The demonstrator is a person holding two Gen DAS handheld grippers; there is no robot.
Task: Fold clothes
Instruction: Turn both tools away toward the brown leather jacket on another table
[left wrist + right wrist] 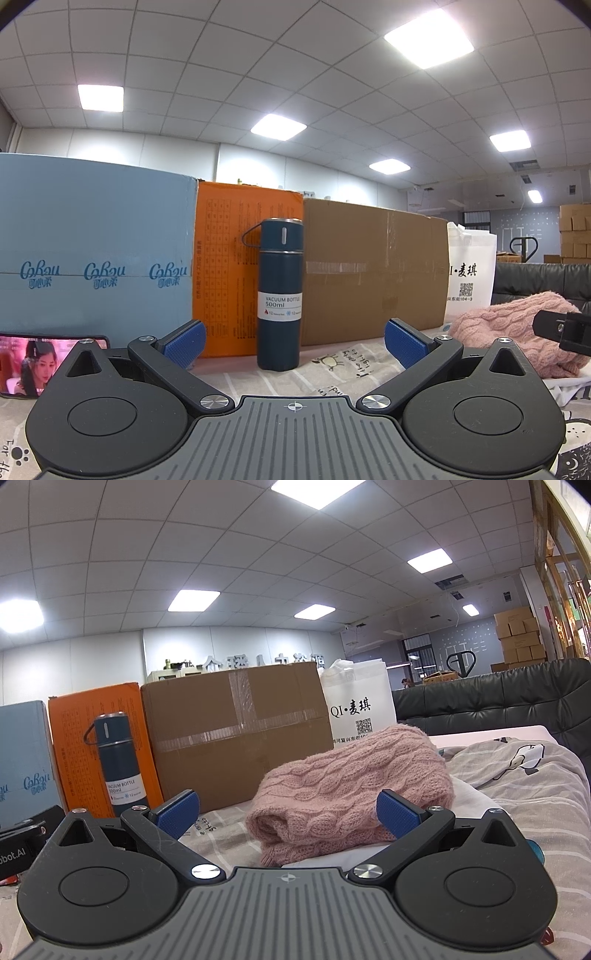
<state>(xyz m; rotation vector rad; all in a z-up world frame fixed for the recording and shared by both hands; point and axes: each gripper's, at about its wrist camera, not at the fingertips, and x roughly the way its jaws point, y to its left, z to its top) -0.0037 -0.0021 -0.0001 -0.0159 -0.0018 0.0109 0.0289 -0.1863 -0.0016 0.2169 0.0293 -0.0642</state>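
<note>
While both claws gape empty: pink sweater point(347, 790), "VACUUM BOTTLE 500ml" flask point(279, 295), "CoRou" box point(92, 251).

Left gripper point(295, 341): black arms, blue textured fingers point(184, 343), silver screws, grey ribbed plate with crosshair mark, two round black discs. Right gripper point(287, 812): same build; blue fingers point(397, 812), scratched arm.

Boxes are walling off the bed's far side: blue box point(92, 251), orange box point(225, 266), cardboard box point(373, 273). A vacuum bottle point(279, 295) is standing at centre frame; bedsheet point(332, 373) lying open before it.
</note>
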